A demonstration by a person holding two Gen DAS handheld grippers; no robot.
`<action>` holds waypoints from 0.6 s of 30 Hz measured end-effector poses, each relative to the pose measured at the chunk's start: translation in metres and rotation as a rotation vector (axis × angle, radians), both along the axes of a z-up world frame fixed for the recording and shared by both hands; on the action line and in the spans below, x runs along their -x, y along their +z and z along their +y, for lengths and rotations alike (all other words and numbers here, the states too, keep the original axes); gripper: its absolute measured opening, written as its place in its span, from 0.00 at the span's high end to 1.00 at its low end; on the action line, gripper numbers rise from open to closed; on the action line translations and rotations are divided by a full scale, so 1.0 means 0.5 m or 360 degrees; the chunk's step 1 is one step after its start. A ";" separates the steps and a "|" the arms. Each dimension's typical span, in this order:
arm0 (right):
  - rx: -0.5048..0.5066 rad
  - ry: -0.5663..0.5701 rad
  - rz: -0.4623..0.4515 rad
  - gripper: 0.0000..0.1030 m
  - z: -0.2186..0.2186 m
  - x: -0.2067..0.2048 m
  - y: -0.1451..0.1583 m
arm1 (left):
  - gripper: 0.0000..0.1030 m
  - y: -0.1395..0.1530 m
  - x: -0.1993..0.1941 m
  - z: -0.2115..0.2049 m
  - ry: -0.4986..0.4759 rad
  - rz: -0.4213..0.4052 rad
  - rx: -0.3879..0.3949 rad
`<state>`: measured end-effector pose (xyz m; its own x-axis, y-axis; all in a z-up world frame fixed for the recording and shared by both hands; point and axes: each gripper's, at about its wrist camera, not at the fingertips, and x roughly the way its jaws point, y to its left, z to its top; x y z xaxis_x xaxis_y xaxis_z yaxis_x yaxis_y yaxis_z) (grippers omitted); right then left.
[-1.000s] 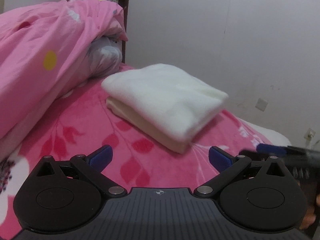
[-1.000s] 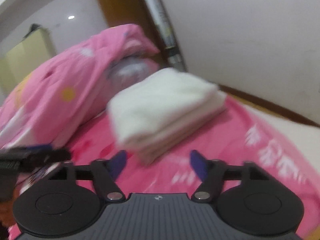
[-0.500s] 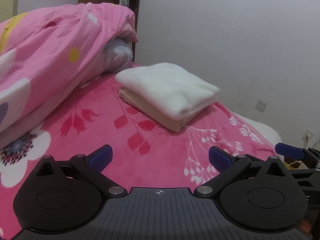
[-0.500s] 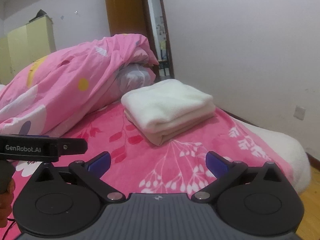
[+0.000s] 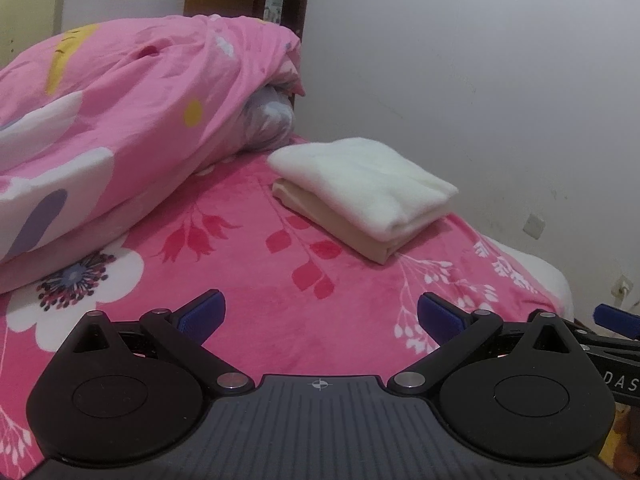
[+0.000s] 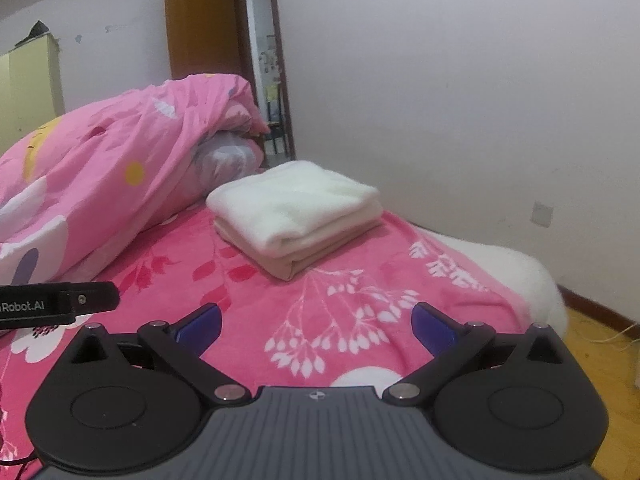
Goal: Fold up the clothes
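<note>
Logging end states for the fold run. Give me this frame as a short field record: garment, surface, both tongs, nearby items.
garment: folded cream garment, neat stack, lying flat
surface: pink floral blanket on a bed
left tongs: open, empty, short of the garment
right tongs: open, empty, short of the garment
contact: neither touches the garment
nearby: bunched pink duvet beside the garment, towards the door
fold status: looks done
</note>
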<state>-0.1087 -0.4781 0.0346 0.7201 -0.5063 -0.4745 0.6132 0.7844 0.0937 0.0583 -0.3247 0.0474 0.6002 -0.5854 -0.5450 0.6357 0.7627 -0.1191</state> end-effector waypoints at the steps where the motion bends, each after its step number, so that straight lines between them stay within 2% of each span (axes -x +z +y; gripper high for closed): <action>1: 0.0014 -0.0006 0.0009 0.00 0.005 0.000 0.002 | 0.00 0.000 0.000 0.003 0.0002 0.0003 0.0004; 18: 0.0112 -0.0030 0.0015 0.00 0.044 -0.003 0.026 | 0.00 -0.003 0.000 0.019 0.0017 0.0010 0.0001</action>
<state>-0.1073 -0.4561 0.0475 0.7057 -0.5524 -0.4438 0.6287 0.7769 0.0327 0.0584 -0.3152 0.0460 0.6030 -0.5794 -0.5484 0.6266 0.7694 -0.1239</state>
